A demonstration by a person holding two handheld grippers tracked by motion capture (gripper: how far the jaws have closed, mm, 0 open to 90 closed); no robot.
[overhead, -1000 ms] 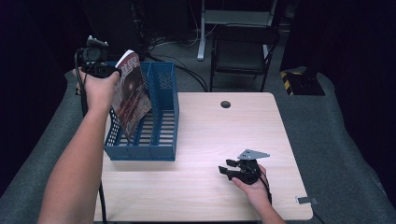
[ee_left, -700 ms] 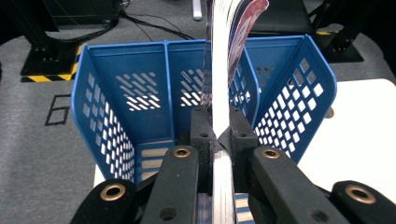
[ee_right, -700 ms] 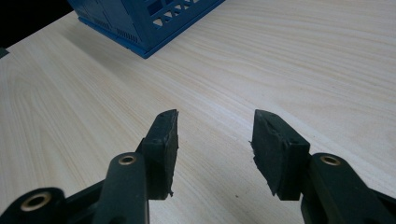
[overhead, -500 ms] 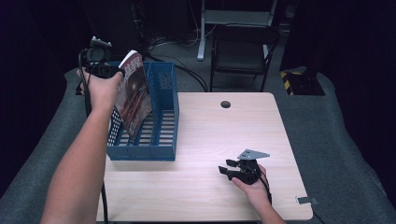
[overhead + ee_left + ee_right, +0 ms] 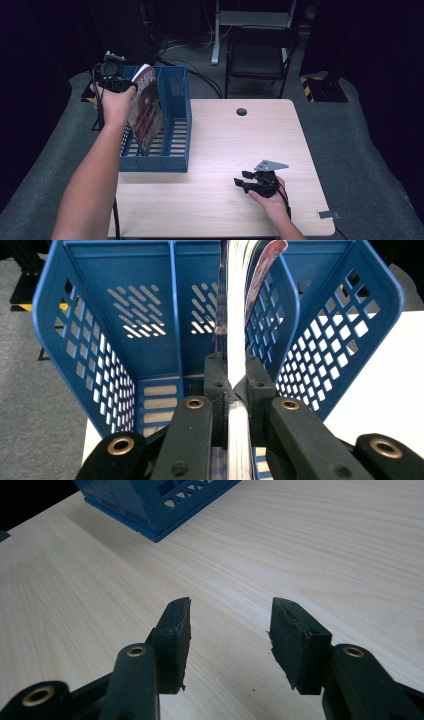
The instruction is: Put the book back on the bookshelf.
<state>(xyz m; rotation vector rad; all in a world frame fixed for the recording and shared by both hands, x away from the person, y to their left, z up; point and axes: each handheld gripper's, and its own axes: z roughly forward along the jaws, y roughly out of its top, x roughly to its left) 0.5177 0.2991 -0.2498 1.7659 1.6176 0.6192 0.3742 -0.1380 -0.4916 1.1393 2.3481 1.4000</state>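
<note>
Pale woodgrain table [image 5: 220, 150], round grommet hole [image 5: 241, 111] near far edge. Blue perforated plastic basket [image 5: 172, 125] at left corner. Glossy magazine [image 5: 146, 112] upright, lower edge inside basket, clamped tight by left gripper [image 5: 232, 377]. Right gripper [image 5: 230, 625] resting on table, gaping, empty.

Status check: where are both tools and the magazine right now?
Left tool shut on magazine, upright, low in blue basket. Right tool open, empty, low over table. Nothing blocking.
</note>
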